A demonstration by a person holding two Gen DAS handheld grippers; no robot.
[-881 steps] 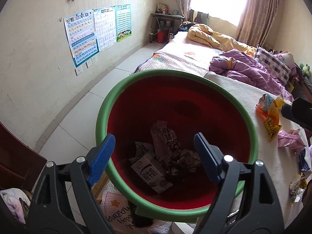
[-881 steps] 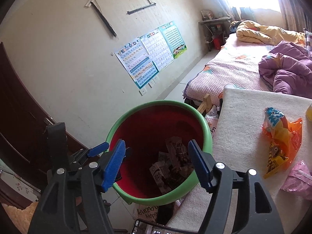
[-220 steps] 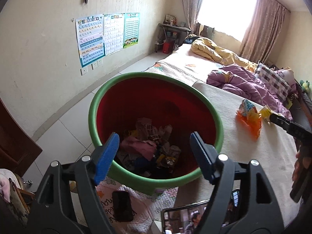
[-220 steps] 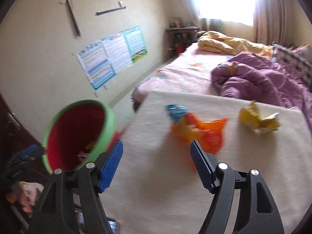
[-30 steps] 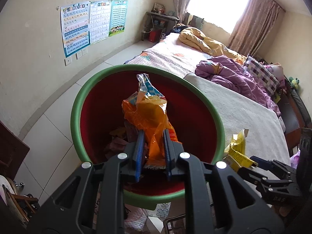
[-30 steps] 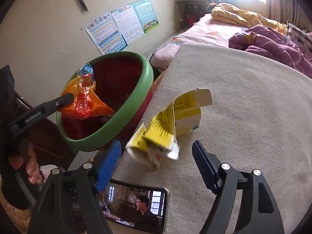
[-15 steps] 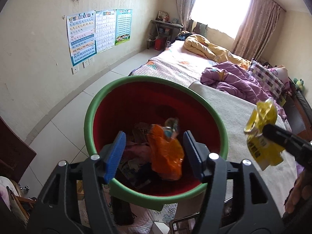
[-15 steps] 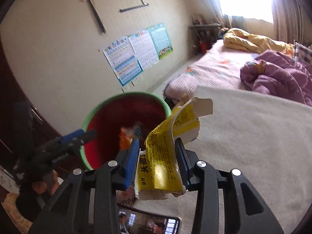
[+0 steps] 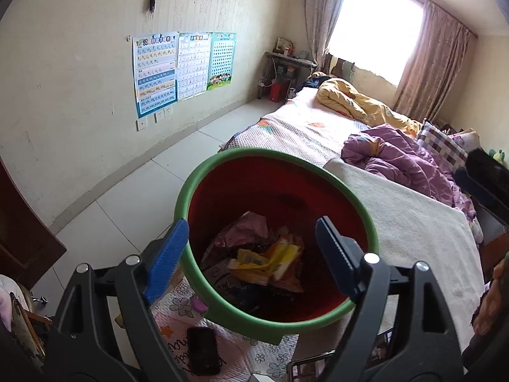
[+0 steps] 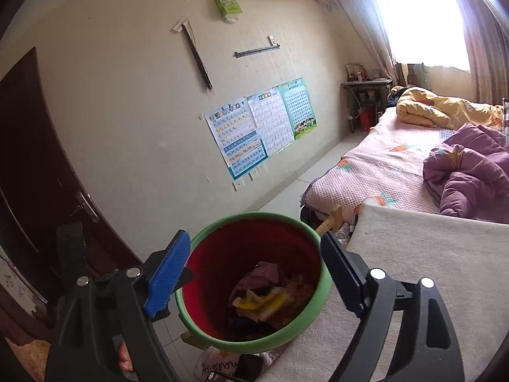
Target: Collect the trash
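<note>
Fingers point(image 9: 334, 254) of both grippers (spread, empty) flank the bin point(image 9: 222, 312).

My left gripper point(image 9: 251, 254) is a black plastic clamp frame with two arms, each tipped by a ribbed blue pad; silver round screw heads sit on the arms behind the pads. My right gripper point(image 10: 254, 270) is built the same: black frame with slotted cut-outs, blue ribbed pads, shiny screw heads. At the right edge of the left view, skin of my right hand point(image 9: 493, 305) shows, partly cut off.
</note>
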